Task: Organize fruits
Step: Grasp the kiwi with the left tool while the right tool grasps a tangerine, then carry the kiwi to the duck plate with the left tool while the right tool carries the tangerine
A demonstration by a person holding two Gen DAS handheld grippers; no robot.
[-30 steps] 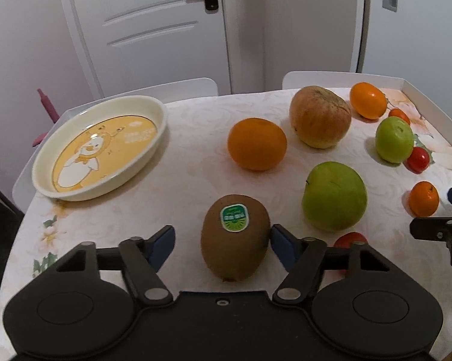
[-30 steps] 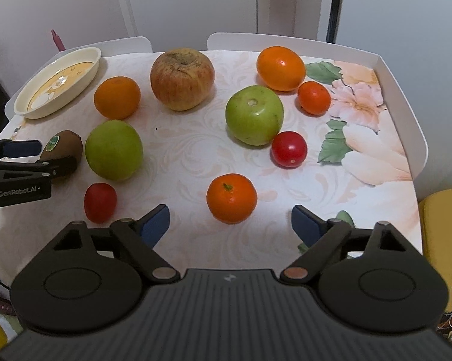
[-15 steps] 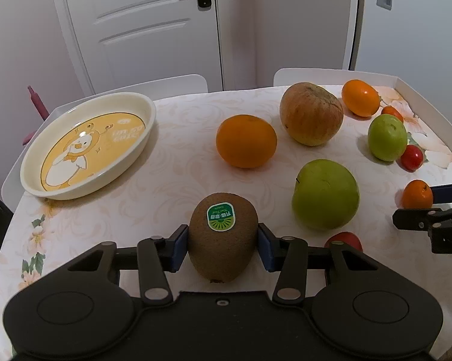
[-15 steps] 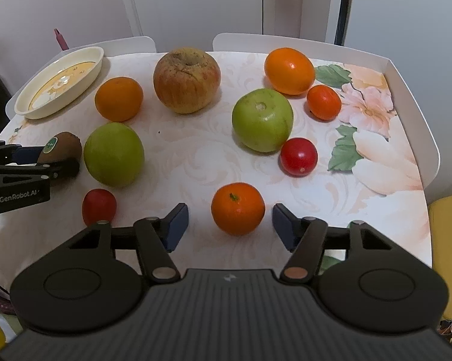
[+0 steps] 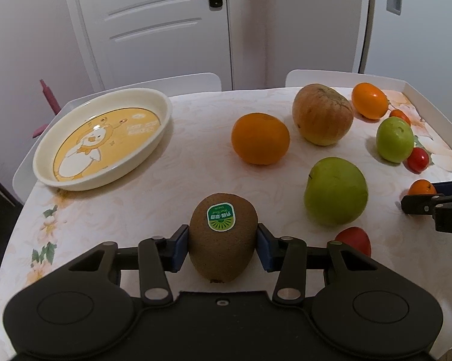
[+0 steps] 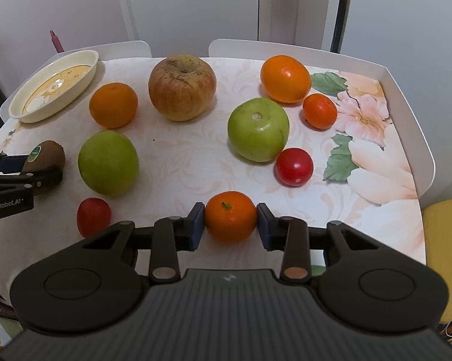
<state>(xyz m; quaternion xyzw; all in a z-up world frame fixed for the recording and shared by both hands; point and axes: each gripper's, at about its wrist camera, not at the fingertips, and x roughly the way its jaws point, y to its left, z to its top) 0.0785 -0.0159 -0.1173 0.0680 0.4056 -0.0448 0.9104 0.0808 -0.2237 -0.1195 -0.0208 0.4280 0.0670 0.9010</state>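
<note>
A kiwi (image 5: 223, 236) with a green sticker sits pinched between the blue pads of the left tool (image 5: 223, 242), at the near left of the desk (image 5: 172, 177). The right tool (image 6: 229, 222) is pinching a small tangerine (image 6: 230, 221) at the near edge. Whether either fruit is lifted off the cloth is hard to tell.

The desk carries a pale swirl-patterned cloth with printed flowers. Behind the kiwi lies an oval cream dish (image 5: 166, 111) with a yellow cartoon picture. To the kiwi's right are a large green apple (image 5: 335, 191), an orange (image 5: 260, 138) and a brownish russet apple (image 5: 322, 114).

White chair backs, a white panelled door (image 5: 154, 24) and plain walls stand beyond the desk.

From the left wrist, a red tomato (image 5: 353, 240) is half hidden by the tool's body. The right wrist view shows it whole, plus a second green apple (image 6: 257, 129), another red tomato (image 6: 293, 167), a smooth orange fruit (image 6: 285, 74) of uncertain kind, a second tangerine (image 6: 319, 110) and a yellow cushion (image 6: 444, 252) cut off at the frame edge.
</note>
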